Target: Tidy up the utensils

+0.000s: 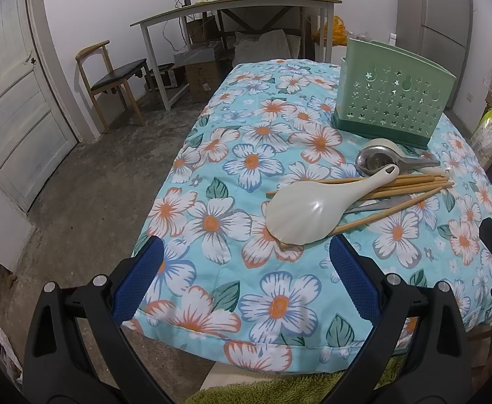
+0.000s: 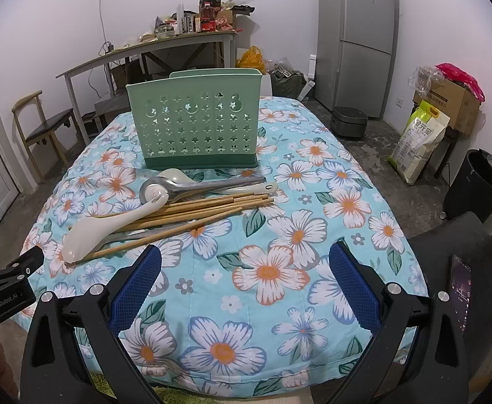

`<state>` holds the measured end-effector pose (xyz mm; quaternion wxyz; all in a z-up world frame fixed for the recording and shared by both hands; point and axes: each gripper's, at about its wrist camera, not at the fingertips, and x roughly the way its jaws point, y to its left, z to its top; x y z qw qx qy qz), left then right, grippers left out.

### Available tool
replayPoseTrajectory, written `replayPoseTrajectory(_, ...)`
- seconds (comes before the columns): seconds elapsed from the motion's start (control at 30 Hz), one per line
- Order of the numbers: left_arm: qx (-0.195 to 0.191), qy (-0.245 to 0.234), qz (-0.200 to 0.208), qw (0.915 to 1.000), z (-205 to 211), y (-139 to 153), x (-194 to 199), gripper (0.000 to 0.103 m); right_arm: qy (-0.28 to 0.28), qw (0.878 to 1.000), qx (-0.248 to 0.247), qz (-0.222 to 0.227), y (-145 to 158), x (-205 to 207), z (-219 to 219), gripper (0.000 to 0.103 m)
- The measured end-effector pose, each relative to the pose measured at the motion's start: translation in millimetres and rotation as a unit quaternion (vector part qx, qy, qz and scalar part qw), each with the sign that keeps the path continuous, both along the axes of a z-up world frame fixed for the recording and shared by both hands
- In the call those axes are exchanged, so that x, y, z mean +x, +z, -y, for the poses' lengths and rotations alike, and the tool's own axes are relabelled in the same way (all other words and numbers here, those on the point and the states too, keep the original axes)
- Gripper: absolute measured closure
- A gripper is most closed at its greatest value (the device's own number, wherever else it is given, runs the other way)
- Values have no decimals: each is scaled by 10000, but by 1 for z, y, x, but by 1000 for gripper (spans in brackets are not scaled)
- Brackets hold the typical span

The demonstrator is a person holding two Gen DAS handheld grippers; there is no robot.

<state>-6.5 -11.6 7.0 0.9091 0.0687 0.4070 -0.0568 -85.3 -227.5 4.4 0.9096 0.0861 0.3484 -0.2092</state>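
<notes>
Nothing sorted yet, judging by: floral blue quilted tablecloth (image 2: 279, 303); perforated green plastic utensil caddy (image 2: 197, 124) apparently empty; white plastic rice paddle (image 1: 313, 212), bamboo chopsticks (image 2: 212, 207), metal spoons (image 2: 192, 185) heaped before it. Left gripper (image 1: 246, 279), right gripper (image 2: 246, 282): wide, empty.
</notes>
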Motion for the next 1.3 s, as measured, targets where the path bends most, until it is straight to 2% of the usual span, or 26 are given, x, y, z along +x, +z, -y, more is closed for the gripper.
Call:
replayPoseTrajectory(1.07, -17, -14, -34, 10000, -2, -3, 0, 8, 3, 10000, 25, -4, 0, 1, -1, 6)
replayPoseTrajectory(1.3, -118, -136, 196, 9996, -6, -3, 5, 8, 0, 10000, -4, -17, -1, 5, -1, 6)
